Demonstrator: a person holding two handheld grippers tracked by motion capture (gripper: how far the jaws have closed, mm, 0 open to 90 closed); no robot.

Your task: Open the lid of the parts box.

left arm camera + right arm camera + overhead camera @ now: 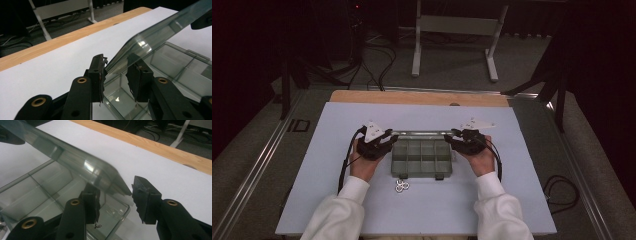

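The left tongs (115,75) stand with their two black, ridged pads either side of the near corner edge of a clear lid (160,32); the left pad looks to touch that edge, while the right pad is seen through the plastic and its contact cannot be told. The right tongs (117,200) straddle the opposite corner of the same lid: one pad sits under the lid, seen through it, and the other stands a little clear of the rounded corner, so these tongs are fairly narrow but not pressing on it.

The lid is smooth, see-through, grey-green plastic with a rounded rim, tilted up over its box. In the high view it is hard to make out. Just below and beyond both tongs lies the organiser box (422,157), a shallow rectangular tray of the same clear plastic, split by thin walls into small square compartments. Two dark latches sit on its near edge. In the gripper views the compartments closest to the pads look bare, though reflections blur their floors.

Between the person's sleeves, just on the near side of the box, lies a small cluster of shiny metal rings (402,186), too small to count. Everything rests on a matt, pale sheet covering the bench (362,210), whose light wooden edge shows along the far side. Both hands (362,162) come from white sleeves cut off by the bottom edge.
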